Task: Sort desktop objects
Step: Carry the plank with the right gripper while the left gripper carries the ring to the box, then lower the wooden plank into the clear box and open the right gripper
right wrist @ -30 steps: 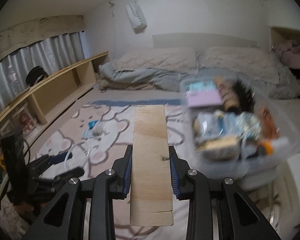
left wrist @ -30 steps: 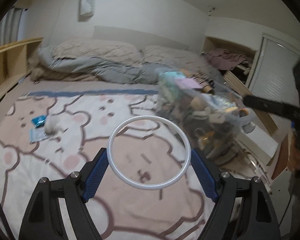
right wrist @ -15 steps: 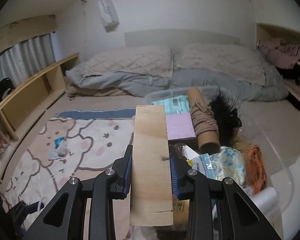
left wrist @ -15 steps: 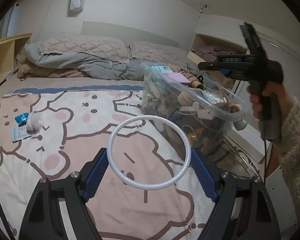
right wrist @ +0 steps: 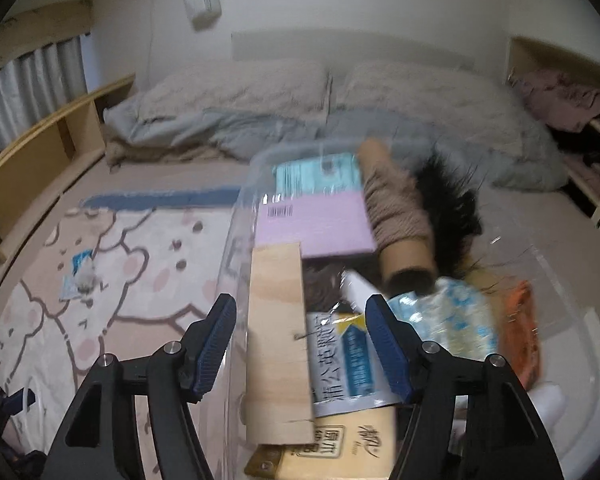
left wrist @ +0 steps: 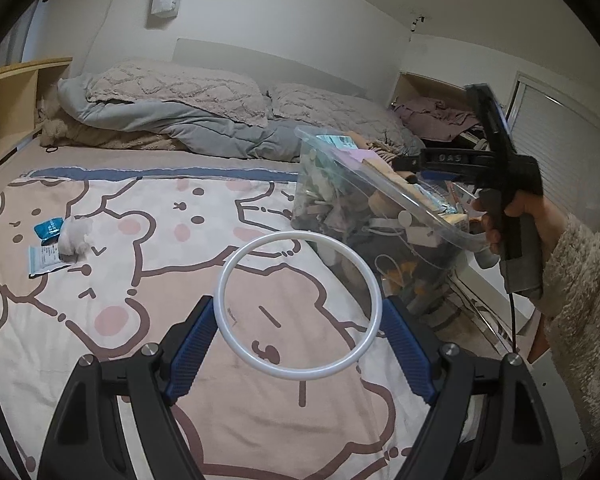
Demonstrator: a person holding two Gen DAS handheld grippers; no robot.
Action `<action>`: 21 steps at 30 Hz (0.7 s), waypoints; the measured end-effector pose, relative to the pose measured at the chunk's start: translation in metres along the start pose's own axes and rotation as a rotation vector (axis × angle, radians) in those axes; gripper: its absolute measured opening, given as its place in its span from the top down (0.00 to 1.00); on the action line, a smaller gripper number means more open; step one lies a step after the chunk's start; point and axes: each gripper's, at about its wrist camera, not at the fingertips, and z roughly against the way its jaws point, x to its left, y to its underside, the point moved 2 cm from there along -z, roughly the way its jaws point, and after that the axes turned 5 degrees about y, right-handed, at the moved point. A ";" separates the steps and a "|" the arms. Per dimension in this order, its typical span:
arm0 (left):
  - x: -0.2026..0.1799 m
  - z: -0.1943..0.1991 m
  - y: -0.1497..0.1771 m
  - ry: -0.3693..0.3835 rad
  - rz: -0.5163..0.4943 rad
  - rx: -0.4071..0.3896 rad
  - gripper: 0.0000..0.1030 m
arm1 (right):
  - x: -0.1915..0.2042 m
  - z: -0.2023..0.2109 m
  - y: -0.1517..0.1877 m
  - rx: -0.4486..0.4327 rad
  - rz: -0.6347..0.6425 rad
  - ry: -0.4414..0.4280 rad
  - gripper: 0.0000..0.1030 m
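The right gripper (right wrist: 300, 344) opens over the bin (right wrist: 236, 248), freeing the plank (right wrist: 278, 340) to drop inside. The left gripper (left wrist: 296, 344) clamps the ring (left wrist: 298, 306), likely queued for sorting next.

- The white ring (left wrist: 299, 305) is a thin, plain plastic hoop held up above the bear-print blanket, its left and right edges pinched between blue pads.
- The wooden board (right wrist: 278, 340) is a pale, narrow plank with a small knot, lying lengthways over the bin's near-left edge, clear of the pads on both sides.
- The clear plastic bin (left wrist: 384, 188) sits on the bed's right side, crammed with packets, a pink pad, a yarn-wound tube and black fluff.
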 end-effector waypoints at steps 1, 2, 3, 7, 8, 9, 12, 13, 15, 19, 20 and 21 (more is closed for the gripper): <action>-0.001 0.000 0.000 0.002 -0.002 0.000 0.20 | -0.001 0.006 0.000 -0.009 0.008 -0.007 0.47; -0.002 0.001 0.000 0.004 -0.004 -0.001 0.20 | -0.001 0.008 0.000 0.001 0.023 -0.012 0.69; -0.003 0.001 0.000 0.006 -0.006 -0.001 0.20 | -0.001 0.009 0.001 0.017 0.035 -0.009 0.74; -0.007 0.001 0.000 0.019 -0.011 0.002 0.20 | 0.006 0.007 0.011 0.082 0.093 -0.041 0.83; -0.008 0.001 0.000 0.021 -0.012 0.003 0.20 | 0.009 0.003 0.014 0.107 0.110 -0.034 0.83; -0.009 0.001 0.000 0.024 -0.014 0.004 0.20 | 0.011 -0.003 0.016 0.126 0.122 -0.025 0.83; -0.013 0.002 0.000 0.024 -0.018 0.005 0.20 | 0.012 -0.019 0.017 0.170 0.111 -0.037 0.83; -0.014 0.003 0.000 0.025 -0.019 0.005 0.20 | 0.011 -0.024 0.016 0.191 0.097 -0.047 0.83; -0.016 0.006 -0.001 0.025 -0.018 0.002 0.20 | 0.008 -0.038 0.018 0.243 0.059 -0.074 0.83; -0.020 0.010 -0.004 0.020 -0.021 -0.002 0.20 | 0.004 -0.041 0.021 0.260 0.021 -0.102 0.83; -0.022 0.011 -0.005 0.017 -0.024 -0.003 0.20 | 0.003 -0.039 0.021 0.254 0.015 -0.107 0.83; -0.024 0.011 -0.006 0.015 -0.026 -0.002 0.20 | 0.000 -0.037 0.022 0.244 0.005 -0.113 0.83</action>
